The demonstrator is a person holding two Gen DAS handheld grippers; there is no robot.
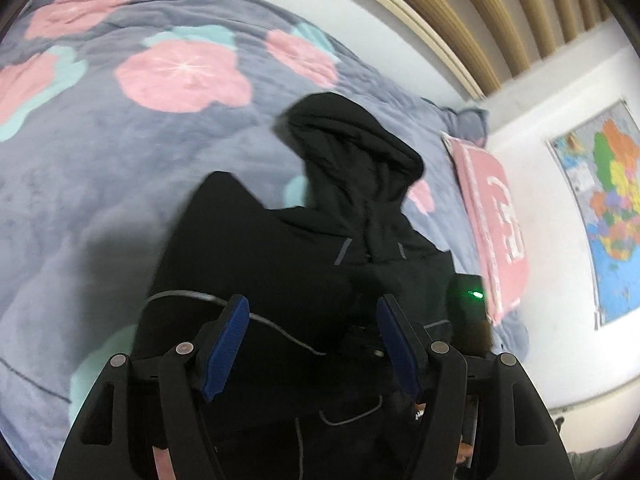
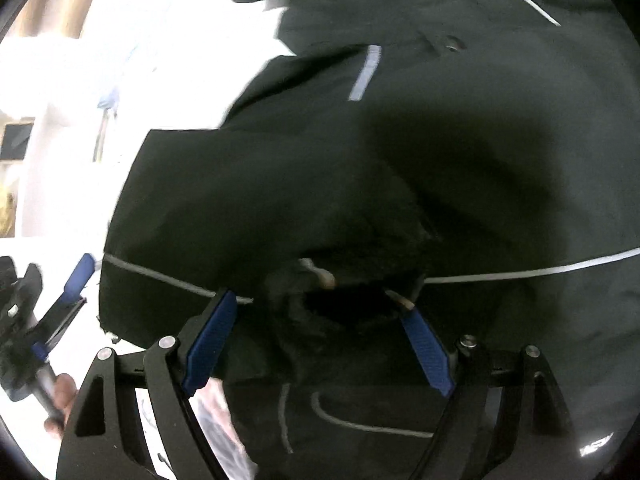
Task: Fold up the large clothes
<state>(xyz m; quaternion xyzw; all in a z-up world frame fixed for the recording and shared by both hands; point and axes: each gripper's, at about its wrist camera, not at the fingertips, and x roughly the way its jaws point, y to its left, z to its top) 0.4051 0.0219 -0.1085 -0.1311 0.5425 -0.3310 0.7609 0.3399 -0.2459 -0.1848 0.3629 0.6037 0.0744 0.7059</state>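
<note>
— Left wrist view first: what's there?
— Black hooded jacket (image 1: 320,240) spread on a grey-blue bedspread (image 1: 120,140) with pink flowers, hood pointing away toward the far edge of the bed. Thin grey piping across the body, short grey strips near the collar. Pink pillow (image 1: 492,220) just beside the jacket on the right, a map (image 1: 608,208) on the white wall beyond.
— And the left gripper (image 1: 312,344)?
— Blue pads well apart, nothing pinched; only dark cloth lying below the gap. Can't tell whether the tips brush the fabric.
— Right wrist view?
— Almost all jacket (image 2: 400,160), very close, filling the frame. Grey stripe near the shoulder, pale piping running across on both sides, a folded-in dark bunch at the middle. Surroundings on the left washed out to white.
— Right gripper (image 2: 320,320)?
— Spread wide over that bunch, pads clear of it on both sides, nothing clamped.
— Anything else?
— Left gripper (image 2: 60,304) at the far left edge, just off the jacket's edge, with a hand (image 2: 60,404) around its handle.
</note>
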